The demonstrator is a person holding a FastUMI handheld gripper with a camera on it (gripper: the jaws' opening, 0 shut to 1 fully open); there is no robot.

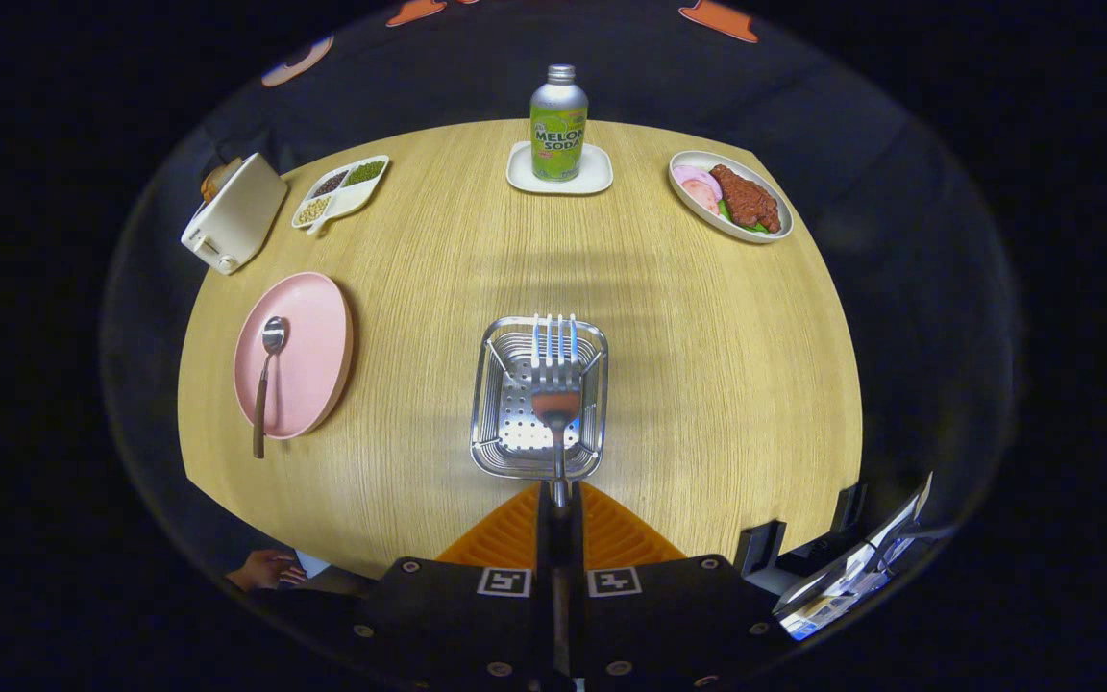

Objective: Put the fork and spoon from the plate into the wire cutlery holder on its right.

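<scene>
While the claw (pixel 559 500) grips the fork (pixel 555 380) above the wire cutlery holder (pixel 496 423) near the tabletop's (pixel 707 384) front edge, the spoon (pixel 267 375) waits on the pink plate (pixel 308 360).

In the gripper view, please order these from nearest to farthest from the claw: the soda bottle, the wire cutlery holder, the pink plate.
The claw is shut on the fork.
1. Wire cutlery holder: just ahead of the fingers, under the fork.
2. Pink plate: farther off, left of the holder, spoon on it.
3. Soda bottle: farthest, straight beyond the holder, on a white coaster.
</scene>
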